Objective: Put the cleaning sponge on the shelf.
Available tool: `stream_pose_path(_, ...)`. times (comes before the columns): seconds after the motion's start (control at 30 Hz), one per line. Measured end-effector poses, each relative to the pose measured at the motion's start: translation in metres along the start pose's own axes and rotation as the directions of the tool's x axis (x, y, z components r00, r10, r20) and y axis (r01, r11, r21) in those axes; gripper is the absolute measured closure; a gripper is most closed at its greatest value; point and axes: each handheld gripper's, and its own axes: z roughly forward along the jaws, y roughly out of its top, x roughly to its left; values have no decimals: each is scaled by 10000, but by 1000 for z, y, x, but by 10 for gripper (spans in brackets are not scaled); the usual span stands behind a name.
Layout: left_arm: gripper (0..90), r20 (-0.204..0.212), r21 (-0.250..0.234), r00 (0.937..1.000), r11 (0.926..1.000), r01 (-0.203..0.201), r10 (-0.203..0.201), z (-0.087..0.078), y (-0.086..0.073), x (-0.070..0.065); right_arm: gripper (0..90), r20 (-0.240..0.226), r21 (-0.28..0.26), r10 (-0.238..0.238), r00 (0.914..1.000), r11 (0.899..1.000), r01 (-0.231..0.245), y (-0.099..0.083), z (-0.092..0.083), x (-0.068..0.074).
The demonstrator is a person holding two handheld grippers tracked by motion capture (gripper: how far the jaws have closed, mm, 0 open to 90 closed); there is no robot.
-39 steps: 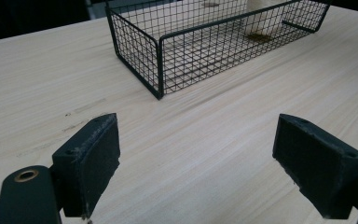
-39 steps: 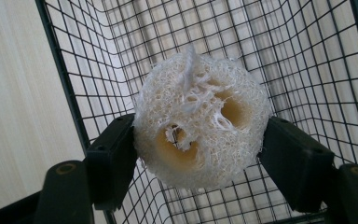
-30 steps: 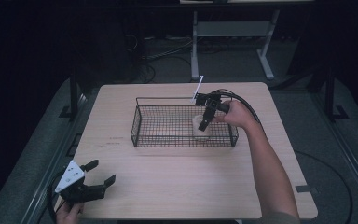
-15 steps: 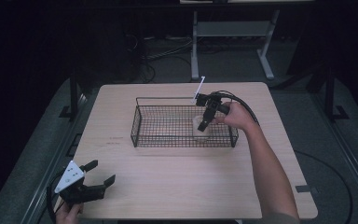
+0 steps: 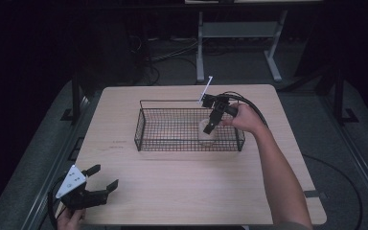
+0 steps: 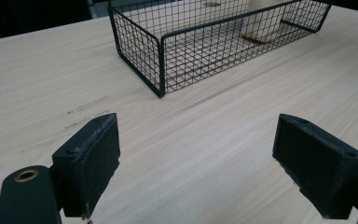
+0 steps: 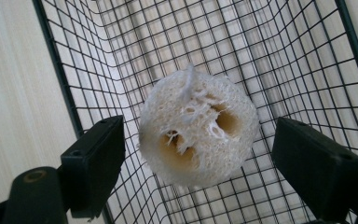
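Over the right end of the wire basket (image 5: 146,128), the right hand (image 5: 246,118) holds the right gripper (image 5: 211,127) pointing down into it. Its jaws have just been opening and now stand wide, with the loofah piece (image 7: 198,131) between them, touching neither pad. The loofah stands upright on the basket floor, its holed end facing up. At the near left corner of the table (image 5: 182,191), the left gripper (image 5: 104,176) lies low, jaws spread.

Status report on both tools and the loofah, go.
Right tool just opened, pads clear of loofah. Loofah stands in wire basket. Left tool open, idle at table edge.
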Motion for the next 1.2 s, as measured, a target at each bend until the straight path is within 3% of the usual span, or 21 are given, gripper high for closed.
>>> stream_pose_path(0.53, 141, 9, 54, 10000, 10000, -24, 24, 0, 0, -1, 169, 225, -343, -256, 9994, 9991, 264, -8, -28, 17)
stream_pose_path(1.0, 141, 56, 59, 10000, 10000, -35, 34, 0, 0, -1, 169, 263, -212, -677, 9974, 9974, 683, -13, -38, 36)
stream_pose_path(1.2, 141, 67, 42, 10000, 10000, -41, 40, 0, 0, -1, 170, 134, -340, -595, 9981, 9976, 600, -22, -37, 39)
